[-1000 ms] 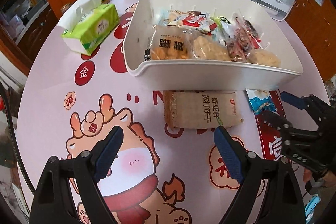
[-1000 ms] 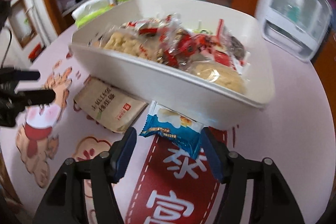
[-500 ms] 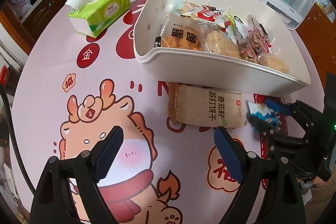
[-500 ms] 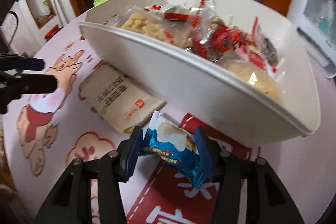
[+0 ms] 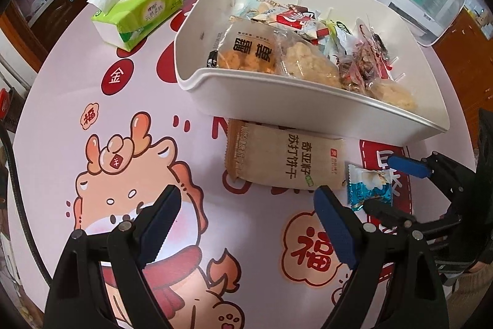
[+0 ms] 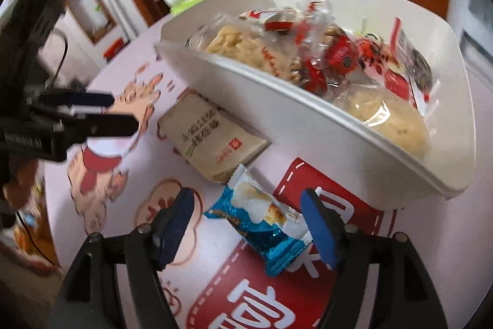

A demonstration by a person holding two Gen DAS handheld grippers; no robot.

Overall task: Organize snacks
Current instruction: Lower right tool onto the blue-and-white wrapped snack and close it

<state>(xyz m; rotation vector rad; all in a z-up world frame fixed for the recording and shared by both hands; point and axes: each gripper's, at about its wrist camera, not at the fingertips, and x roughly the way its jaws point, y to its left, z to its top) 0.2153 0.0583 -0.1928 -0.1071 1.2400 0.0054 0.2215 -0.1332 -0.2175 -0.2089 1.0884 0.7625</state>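
The right claw [image 6: 246, 221] gapes wide around the blue snack packet [image 6: 262, 221], white bin [image 6: 308, 125] at twelve o'clock, while the left claw [image 5: 246, 224] hangs wide.

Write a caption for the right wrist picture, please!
Open right gripper straddles a blue snack packet lying beside the white bin of snacks.
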